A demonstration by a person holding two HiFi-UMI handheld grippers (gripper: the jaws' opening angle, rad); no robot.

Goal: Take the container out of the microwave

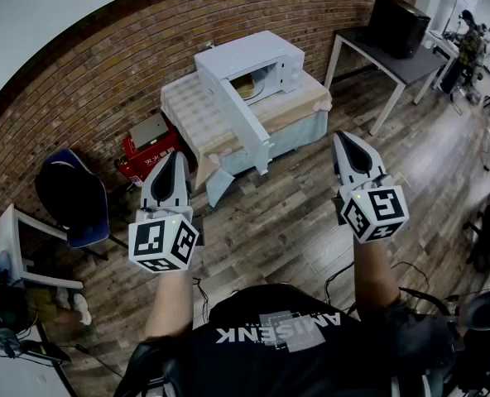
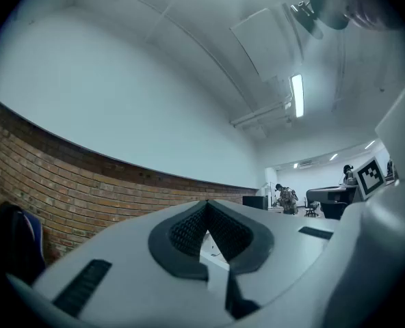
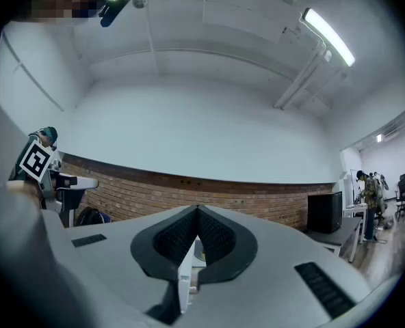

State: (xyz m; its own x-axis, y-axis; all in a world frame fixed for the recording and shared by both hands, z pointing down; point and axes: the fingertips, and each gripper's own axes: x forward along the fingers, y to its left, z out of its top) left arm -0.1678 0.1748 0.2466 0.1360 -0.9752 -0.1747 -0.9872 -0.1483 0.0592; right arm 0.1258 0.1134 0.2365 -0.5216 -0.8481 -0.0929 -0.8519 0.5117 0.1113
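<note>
The left gripper [image 1: 177, 160] and right gripper [image 1: 345, 143] are held closed and empty, well apart from the far desk [image 1: 303, 106], where a tan container [image 1: 246, 87] is seen inside the open-doored microwave [image 1: 253, 56].

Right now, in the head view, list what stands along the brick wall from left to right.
Blue chair → red box → white microwave with its door open → black box on the grey table.

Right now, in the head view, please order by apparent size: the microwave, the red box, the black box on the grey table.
Largest: microwave. Then red box and black box, which look about alike; I would not rank them.
</note>
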